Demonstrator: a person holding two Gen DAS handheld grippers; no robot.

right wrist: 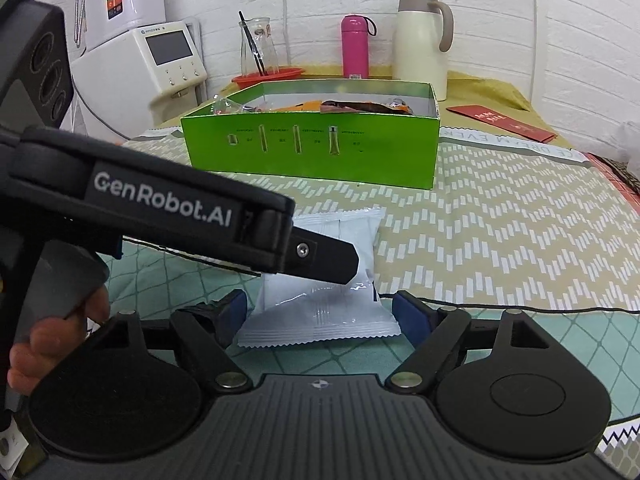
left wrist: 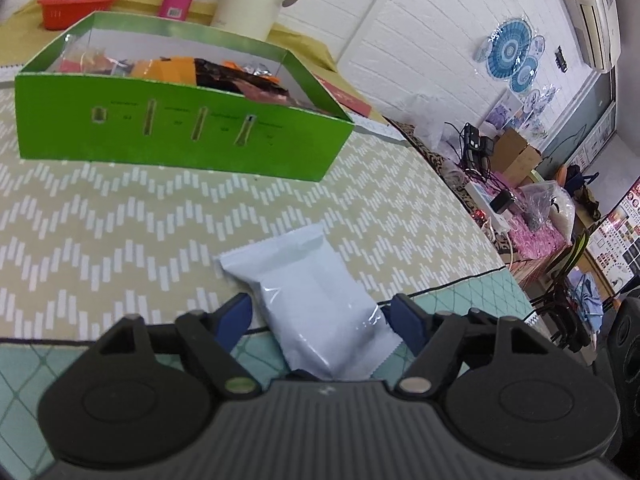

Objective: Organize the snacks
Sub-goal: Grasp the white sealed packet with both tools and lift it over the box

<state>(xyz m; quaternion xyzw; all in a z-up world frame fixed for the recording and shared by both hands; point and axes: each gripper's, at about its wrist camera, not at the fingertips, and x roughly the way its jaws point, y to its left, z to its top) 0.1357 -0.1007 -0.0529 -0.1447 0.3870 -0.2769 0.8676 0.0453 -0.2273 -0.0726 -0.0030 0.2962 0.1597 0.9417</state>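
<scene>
A white snack packet (left wrist: 308,300) lies on the patterned cloth in front of a green box (left wrist: 176,136) that holds several snacks. My left gripper (left wrist: 320,316) is open with its blue-tipped fingers on either side of the packet's near end. In the right wrist view the same packet (right wrist: 320,304) lies between the open fingers of my right gripper (right wrist: 320,312). The left gripper (right wrist: 332,260) reaches in from the left over the packet. The green box (right wrist: 312,148) stands behind.
A red basket (left wrist: 78,6), a pink bottle (right wrist: 355,46) and a cream jug (right wrist: 420,40) stand behind the box by the wall. A white appliance (right wrist: 152,64) is at the left. A red envelope (right wrist: 500,122) lies at the right. The table edge drops off at the right (left wrist: 472,272).
</scene>
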